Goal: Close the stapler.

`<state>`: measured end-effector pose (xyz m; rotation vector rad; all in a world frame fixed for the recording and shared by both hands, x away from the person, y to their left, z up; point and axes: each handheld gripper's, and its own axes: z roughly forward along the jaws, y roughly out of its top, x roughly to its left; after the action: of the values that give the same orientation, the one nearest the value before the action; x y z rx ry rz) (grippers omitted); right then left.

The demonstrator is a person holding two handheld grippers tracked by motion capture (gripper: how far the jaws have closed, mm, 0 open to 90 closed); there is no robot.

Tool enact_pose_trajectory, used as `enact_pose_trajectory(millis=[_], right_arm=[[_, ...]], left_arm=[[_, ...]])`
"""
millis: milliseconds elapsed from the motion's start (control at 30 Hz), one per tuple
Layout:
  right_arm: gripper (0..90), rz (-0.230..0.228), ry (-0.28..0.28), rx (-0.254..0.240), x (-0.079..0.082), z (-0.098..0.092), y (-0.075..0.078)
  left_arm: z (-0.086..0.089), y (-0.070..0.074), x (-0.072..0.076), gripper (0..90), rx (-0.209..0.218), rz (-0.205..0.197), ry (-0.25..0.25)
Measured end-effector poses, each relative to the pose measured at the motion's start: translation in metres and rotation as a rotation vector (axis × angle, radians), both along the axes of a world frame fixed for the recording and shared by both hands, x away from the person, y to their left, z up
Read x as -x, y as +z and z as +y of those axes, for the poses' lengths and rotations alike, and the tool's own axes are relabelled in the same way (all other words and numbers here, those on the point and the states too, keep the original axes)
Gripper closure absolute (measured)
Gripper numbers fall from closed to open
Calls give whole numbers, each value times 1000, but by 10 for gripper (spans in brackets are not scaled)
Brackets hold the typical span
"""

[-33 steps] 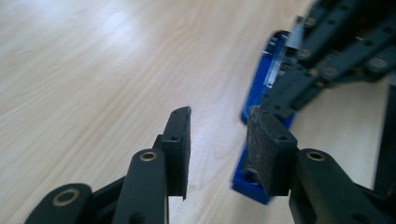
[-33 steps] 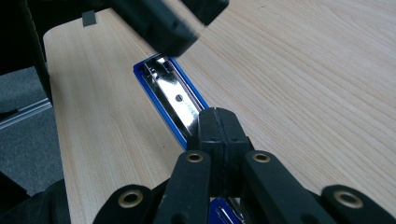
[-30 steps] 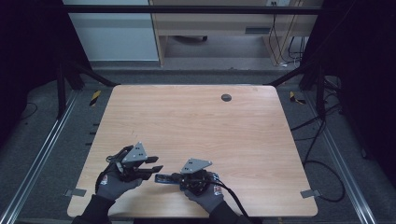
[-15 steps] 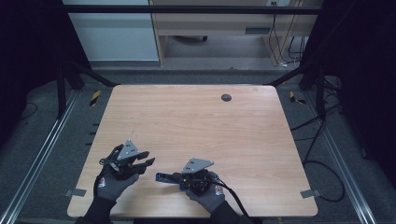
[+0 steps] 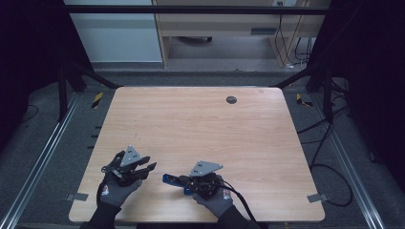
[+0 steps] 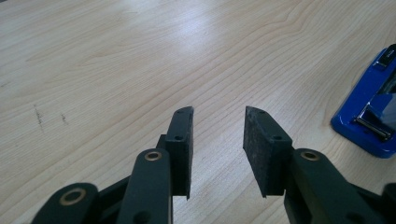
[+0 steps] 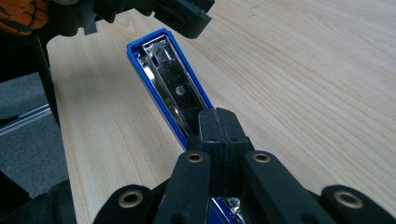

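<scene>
A blue stapler [image 5: 168, 179] lies low over the wooden table [image 5: 200, 129] near its front edge. Its shiny metal channel faces up [image 7: 163, 65]. My right gripper [image 5: 184, 182] points left, and its jaws [image 7: 218, 114] are shut on the stapler's rear part. My left gripper [image 5: 149, 163] hovers just left of the stapler's tip, apart from it. In the left gripper view it [image 6: 218, 122] stands open with nothing between the pads, and the stapler [image 6: 369, 112] sits off to the right. The left gripper [image 7: 182, 14] also shows beyond the stapler's tip in the right gripper view.
A round dark grommet [image 5: 231, 99] sits near the table's far edge. The table's left edge runs close to the left hand. A black cable [image 5: 241, 202] trails from the right gripper toward the front edge. Metal rails [image 5: 43, 157] flank the table.
My left gripper has drawn back to the left, away from the stapler's tip, with its jaws open. The right gripper and the stapler have barely moved.
</scene>
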<state>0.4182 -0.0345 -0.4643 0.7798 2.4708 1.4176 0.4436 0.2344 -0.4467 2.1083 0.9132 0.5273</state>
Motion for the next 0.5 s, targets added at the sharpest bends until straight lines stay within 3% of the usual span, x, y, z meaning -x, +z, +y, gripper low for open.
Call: enact_pose_trajectory(millis=[500], right_arm=[[900, 7, -6, -29, 2, -12, 4]], left_arm=[[1, -4, 1, 620, -3, -2, 12]])
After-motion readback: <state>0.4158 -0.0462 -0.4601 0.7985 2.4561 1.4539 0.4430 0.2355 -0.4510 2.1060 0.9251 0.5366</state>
